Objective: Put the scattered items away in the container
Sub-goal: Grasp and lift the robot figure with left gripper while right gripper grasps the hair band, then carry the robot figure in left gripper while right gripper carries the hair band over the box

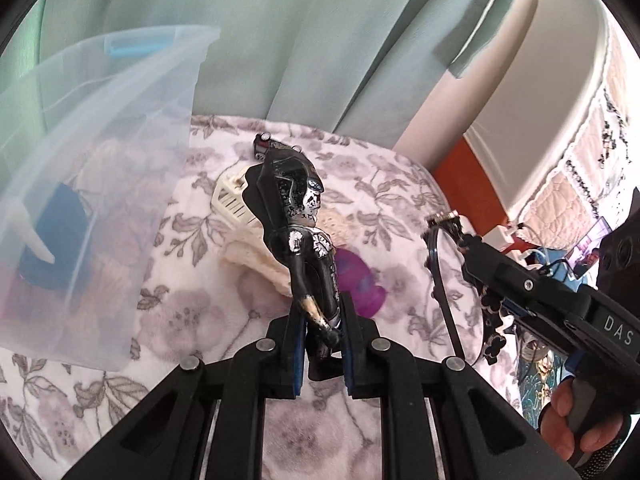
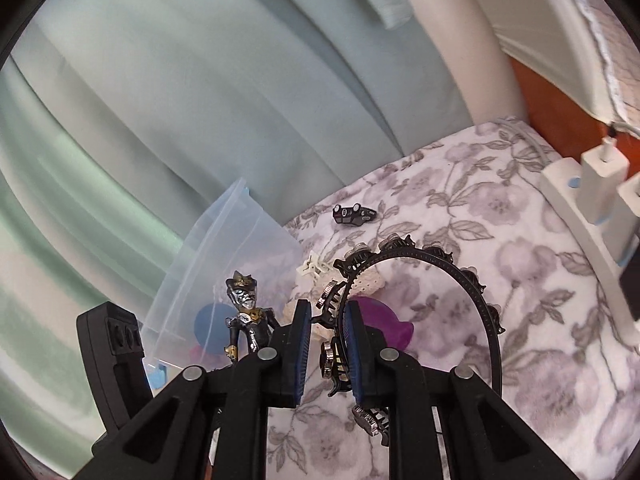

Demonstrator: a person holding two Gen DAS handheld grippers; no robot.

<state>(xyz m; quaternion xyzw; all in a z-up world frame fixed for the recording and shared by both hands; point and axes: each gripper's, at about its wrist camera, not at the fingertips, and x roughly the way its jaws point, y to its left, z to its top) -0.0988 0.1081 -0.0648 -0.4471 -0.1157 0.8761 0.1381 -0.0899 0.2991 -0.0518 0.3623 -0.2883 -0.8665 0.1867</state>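
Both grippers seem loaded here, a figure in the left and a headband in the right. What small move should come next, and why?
Probably carry the left gripper leftward over the clear bin's open top and release there. It is shut on the black toy figure, held off the floral blanket, and the bin sits just to its left. The right gripper, shut on the black headband, is farther from the bin and can follow.

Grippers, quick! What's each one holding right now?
Left gripper: shut on the toy figure.
Right gripper: shut on the black headband.
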